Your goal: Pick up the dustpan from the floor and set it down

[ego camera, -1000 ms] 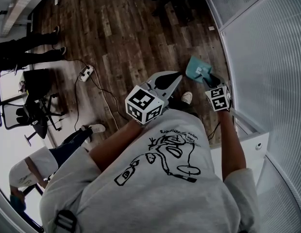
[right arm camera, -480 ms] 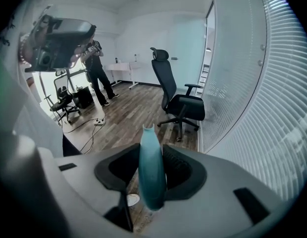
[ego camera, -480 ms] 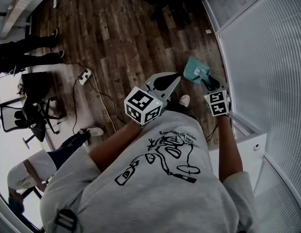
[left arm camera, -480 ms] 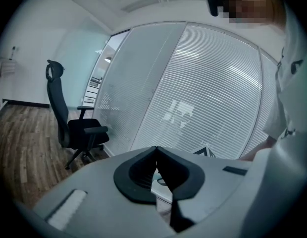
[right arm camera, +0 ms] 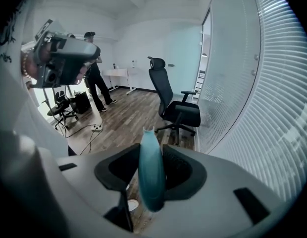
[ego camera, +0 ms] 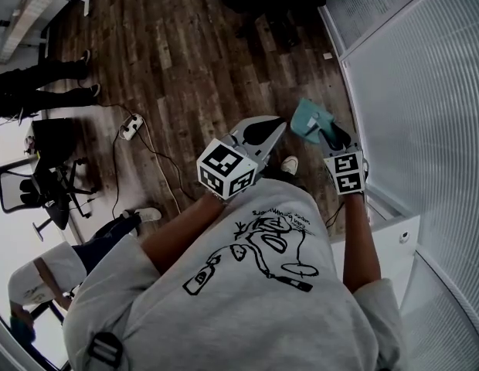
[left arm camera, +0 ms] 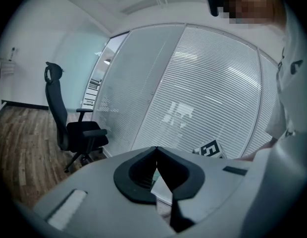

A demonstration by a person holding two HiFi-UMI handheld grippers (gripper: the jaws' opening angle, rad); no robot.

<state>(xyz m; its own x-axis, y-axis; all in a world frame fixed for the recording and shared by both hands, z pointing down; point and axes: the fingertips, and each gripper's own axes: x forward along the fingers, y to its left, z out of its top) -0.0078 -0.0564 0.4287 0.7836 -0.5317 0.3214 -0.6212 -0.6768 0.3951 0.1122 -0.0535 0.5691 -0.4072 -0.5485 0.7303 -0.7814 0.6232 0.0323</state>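
Between right gripper (ego camera: 334,136) jaws: dustpan (right arm camera: 151,172), clamped edge-on | left gripper (left arm camera: 156,168): clenched, empty

The left forearm (ego camera: 181,226) and right forearm (ego camera: 361,242) reach forward side by side, the left gripper (left arm camera: 155,151) nearly level with jaws met at the tips and empty, the right gripper (right arm camera: 151,168) tilted downward, its jaws clamped on the teal dustpan (right arm camera: 151,175) standing edge-on between them.
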